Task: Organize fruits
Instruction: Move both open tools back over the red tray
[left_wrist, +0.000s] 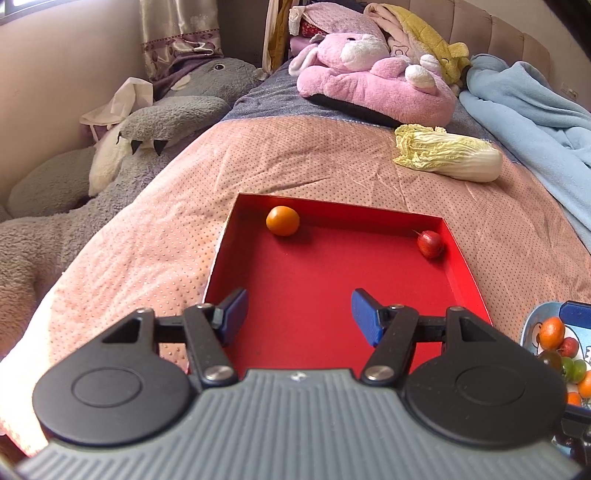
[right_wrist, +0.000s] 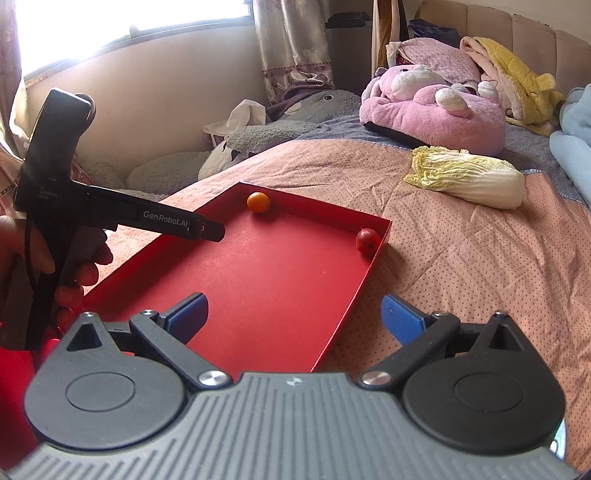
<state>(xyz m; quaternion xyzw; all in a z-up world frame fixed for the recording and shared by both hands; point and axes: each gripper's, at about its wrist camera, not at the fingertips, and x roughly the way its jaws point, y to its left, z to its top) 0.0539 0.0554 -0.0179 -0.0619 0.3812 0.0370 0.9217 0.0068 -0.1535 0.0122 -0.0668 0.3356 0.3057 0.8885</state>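
My left gripper (left_wrist: 299, 317) hangs over the near end of the red tray (left_wrist: 458, 273), its 2 blue fingers (left_wrist: 233, 314) spread wide with only the tray floor between them. My right gripper (right_wrist: 293, 319) is also spread wide and holds nothing; one finger sits over the tray floor, the other over the pink quilt (right_wrist: 480, 266) just outside the tray's right wall. In the right wrist view my left hand (right_wrist: 26, 251) shows at the left edge, wrapped round the black handle of the other gripper, whose tip reaches over the tray's left wall. At the right edge of the left wrist view, beside the tray, a blue bowl (left_wrist: 532, 317) holds several small orange, red and green fruits. Farther in, 2 fruits lie inside the tray, well apart: an orange fruit (left_wrist: 282, 220) near the far left corner and a small red fruit (left_wrist: 430, 243) against the right wall near the far right corner. Beyond the tray a napa cabbage (left_wrist: 448, 153) lies on the quilt, then a pink plush toy (left_wrist: 376, 77), with a grey plush toy (left_wrist: 177, 107) off to the left and a blue blanket (left_wrist: 528, 103) to the right.
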